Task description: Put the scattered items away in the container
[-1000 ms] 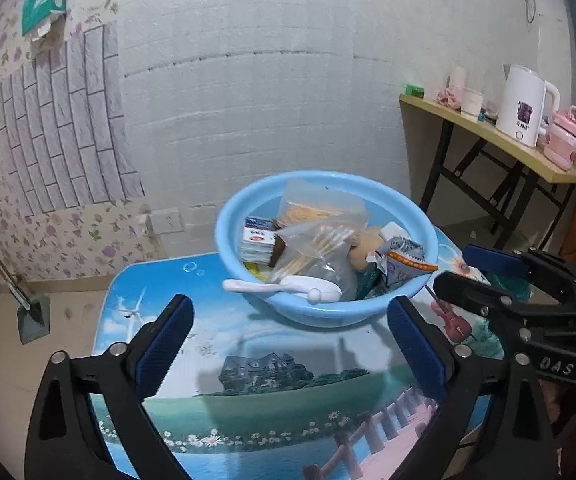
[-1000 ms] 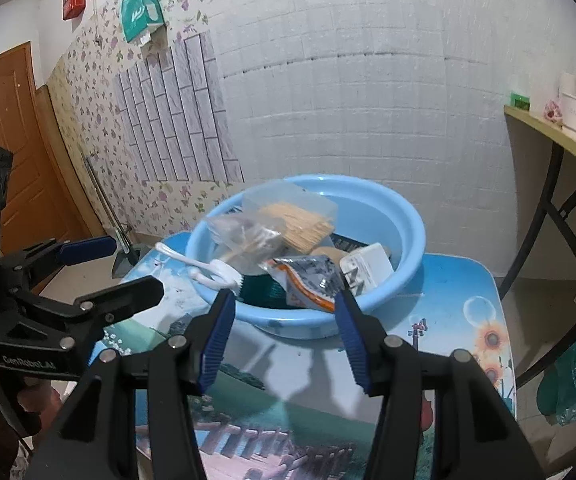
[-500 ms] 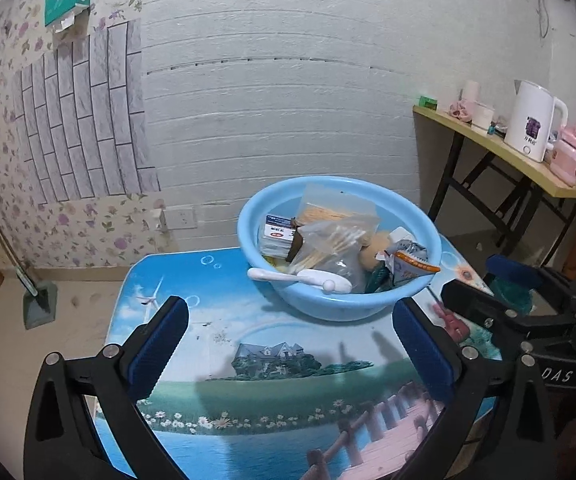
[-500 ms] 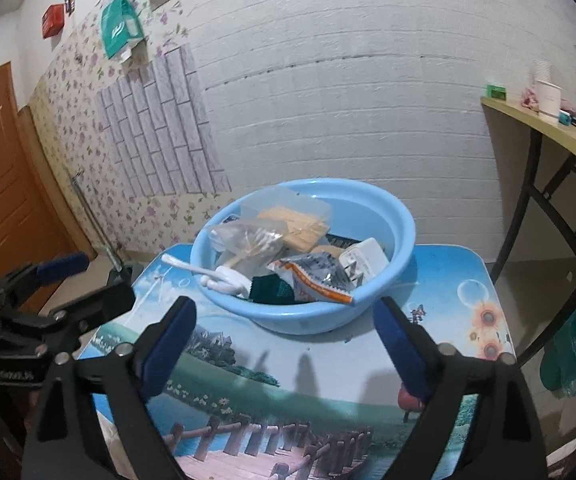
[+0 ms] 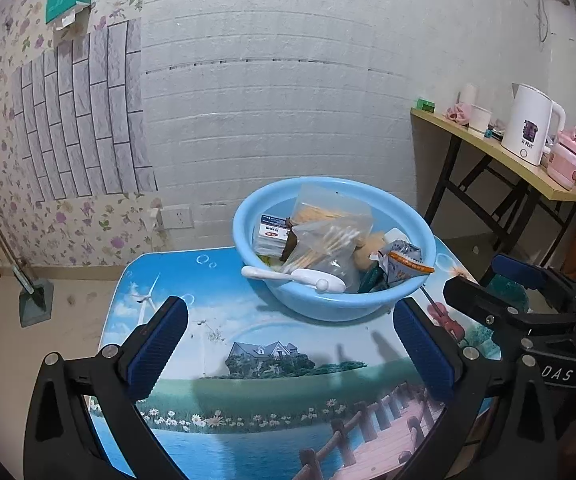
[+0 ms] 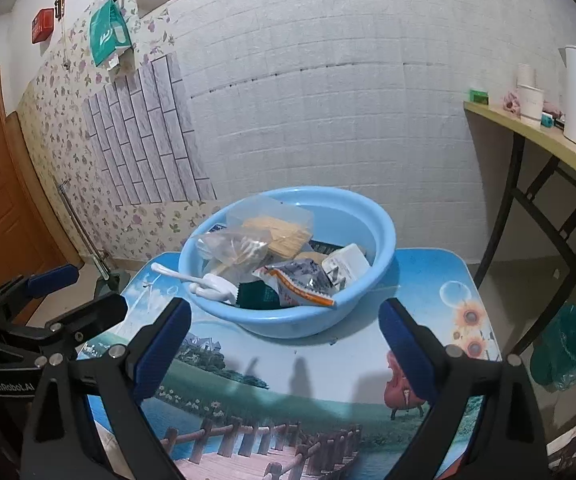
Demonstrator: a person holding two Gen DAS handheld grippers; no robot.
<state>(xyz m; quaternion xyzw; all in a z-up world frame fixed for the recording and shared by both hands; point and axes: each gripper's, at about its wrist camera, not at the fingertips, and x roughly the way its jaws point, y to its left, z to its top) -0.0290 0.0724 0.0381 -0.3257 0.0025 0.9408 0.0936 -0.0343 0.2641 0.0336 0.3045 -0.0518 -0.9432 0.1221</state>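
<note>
Right tool (image 6: 283,334): jaws spread wide after just opening, nothing between the blue pads, poised over the near part of the counter (image 6: 428,276) and aimed at the basin. Left tool (image 5: 290,338): jaws likewise apart and empty, held over the counter's near edge; each tool shows at the side of the other's view. Light blue plastic basin (image 5: 328,304): stands on the far half of the counter, toward the wall edge. Contents, heaped: clear bag of cotton swabs (image 5: 324,246); second clear bag with tan sticks (image 6: 277,232) behind it; small blue-and-white box (image 5: 272,233) against the far-left wall of the basin; orange-trimmed foil packet (image 6: 300,282) lying over the near rim; dark green packet (image 6: 257,294) beside it; white boxy item (image 6: 348,262) at the right side. White long-handled utensil (image 5: 294,276): rests across the near-left rim, its handle jutting out past the basin. Counter surface: printed landscape picture with house, footbridge and sunflowers.
</note>
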